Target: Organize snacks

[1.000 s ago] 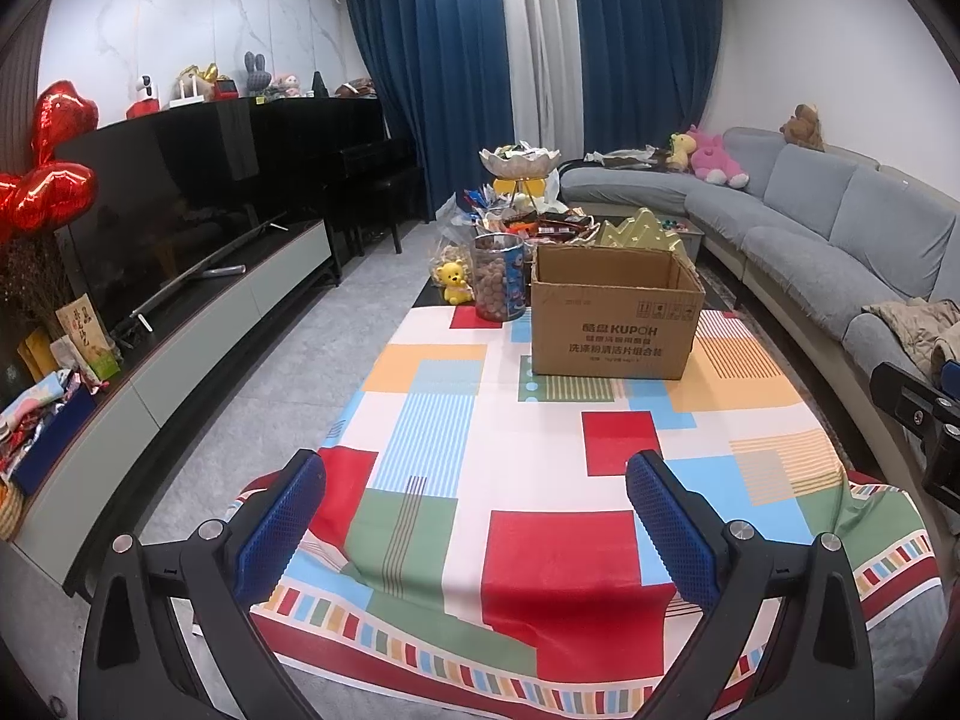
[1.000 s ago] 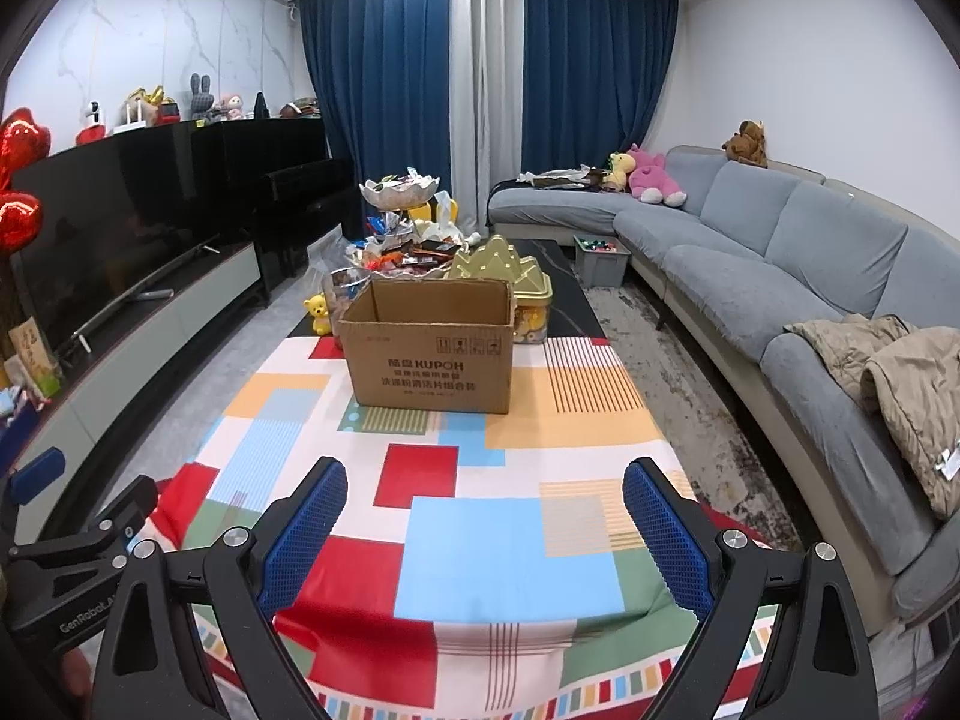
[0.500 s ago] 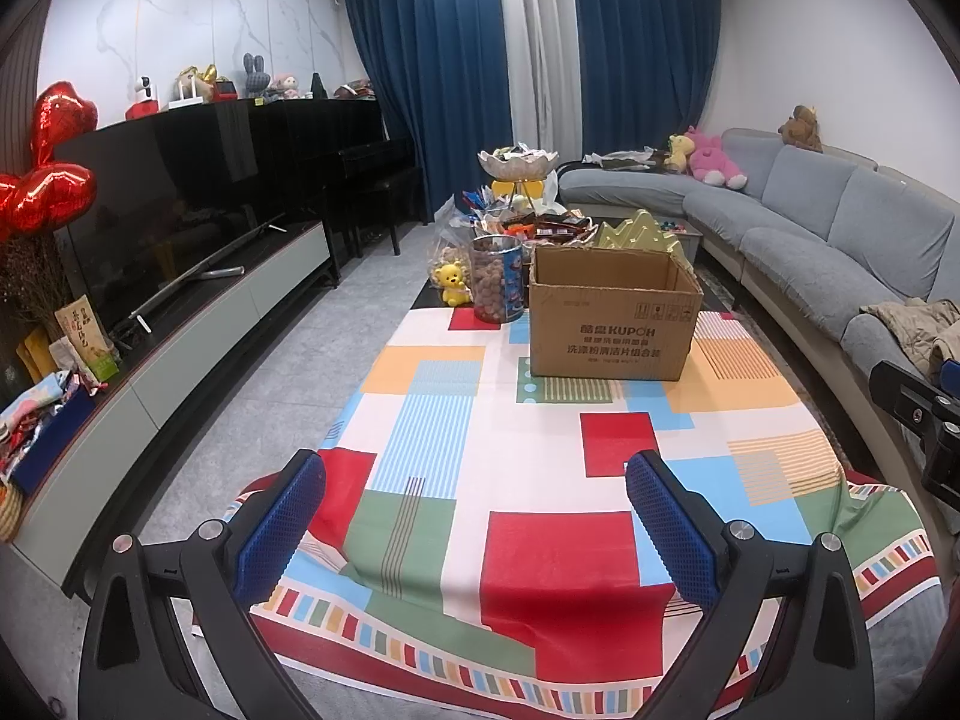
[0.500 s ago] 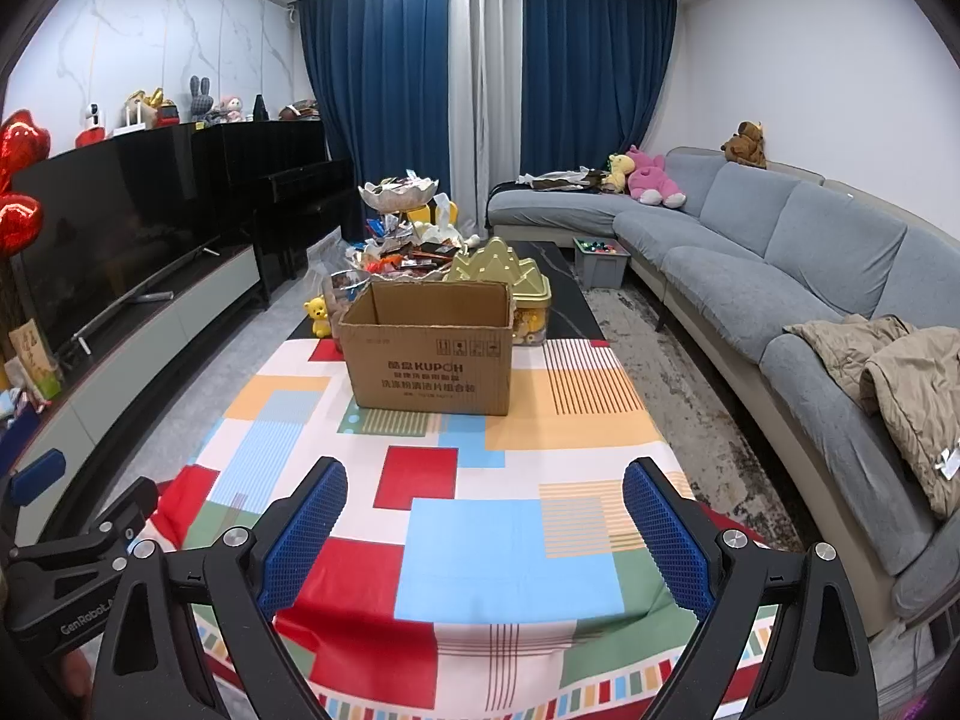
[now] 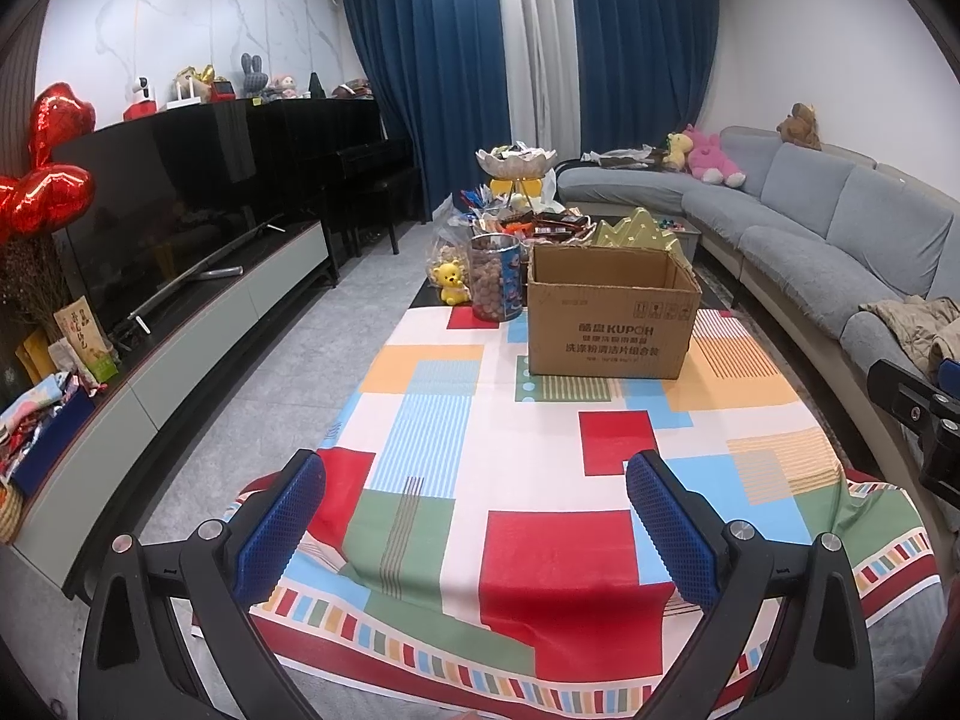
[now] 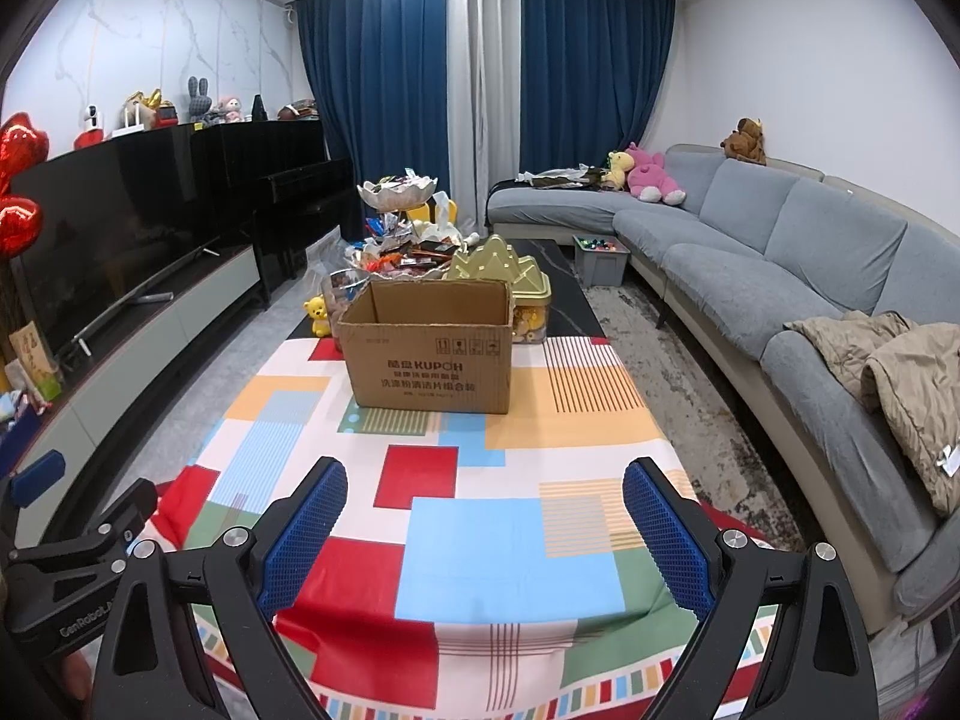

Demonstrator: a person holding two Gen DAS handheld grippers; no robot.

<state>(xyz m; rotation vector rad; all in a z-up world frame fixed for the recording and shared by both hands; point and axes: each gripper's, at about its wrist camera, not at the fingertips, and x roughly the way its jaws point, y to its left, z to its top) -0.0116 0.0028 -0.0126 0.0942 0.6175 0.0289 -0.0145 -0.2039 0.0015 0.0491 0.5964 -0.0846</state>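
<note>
With both jaws spread and empty, the left gripper [image 5: 474, 531] and right gripper [image 6: 486, 534] hover near the table's near edge, far from the snack pile [image 6: 408, 255]; reaching over the open cardboard box [image 6: 429, 354] risks knocking it.

The near half of the tablecloth [image 5: 540, 450] lies bare from its front edge up to the cardboard box [image 5: 612, 324]; nothing stands on this stretch. The box sits across the middle of the table's far part, its top open and flaps upright. To its left a clear jar [image 5: 493, 285] and a yellow bear figure [image 5: 449, 283] stand close together, narrowing the passage on that side. Behind the box a gold tin [image 6: 501, 267] and a heap of snack packets [image 6: 408, 252] crowd the far end. The cloth right of the box is bare. Left of the table the floor [image 5: 288, 372] is open; the sofa [image 6: 780, 300] bounds the right side.
</note>
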